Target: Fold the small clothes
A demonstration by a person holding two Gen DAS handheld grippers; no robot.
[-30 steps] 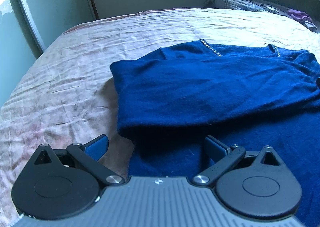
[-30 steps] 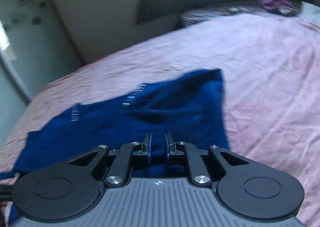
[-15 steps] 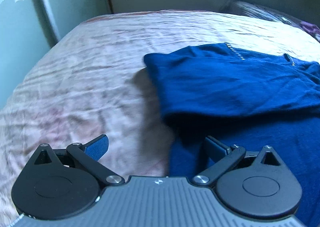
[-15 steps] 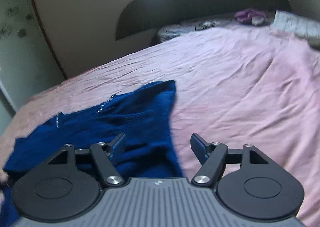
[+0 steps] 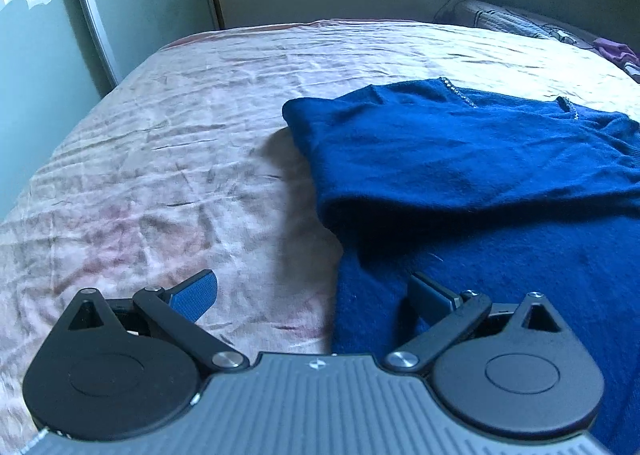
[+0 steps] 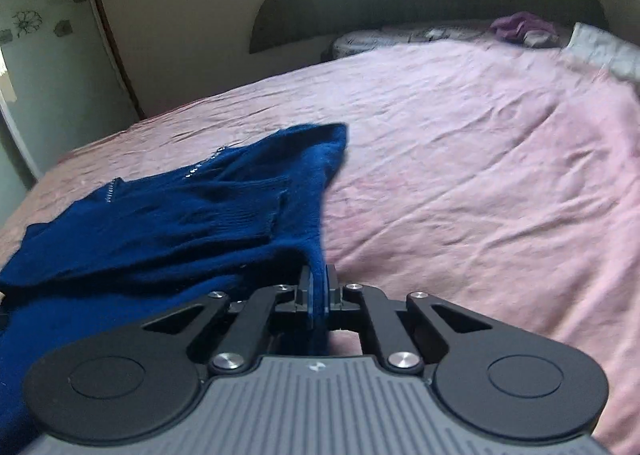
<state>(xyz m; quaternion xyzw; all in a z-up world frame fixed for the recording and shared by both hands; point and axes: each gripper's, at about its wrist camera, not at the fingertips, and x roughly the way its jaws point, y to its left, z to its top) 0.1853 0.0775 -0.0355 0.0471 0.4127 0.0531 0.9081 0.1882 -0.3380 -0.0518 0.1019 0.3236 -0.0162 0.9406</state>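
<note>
One blue sweater [image 5: 460, 159] lying partly folded on the pink bed [image 5: 160, 159], left gripper [image 5: 316, 295] jaws spread wide over its edge, right gripper [image 6: 318, 287] jaws pinching its hem.

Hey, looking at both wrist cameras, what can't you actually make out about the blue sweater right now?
- Blue sweater: left wrist view, its right side is cut off by the picture edge.
- Its near hem: right wrist view, hidden behind the right claw.
- Beaded trim: right wrist view, blurred and too small to read.
</note>
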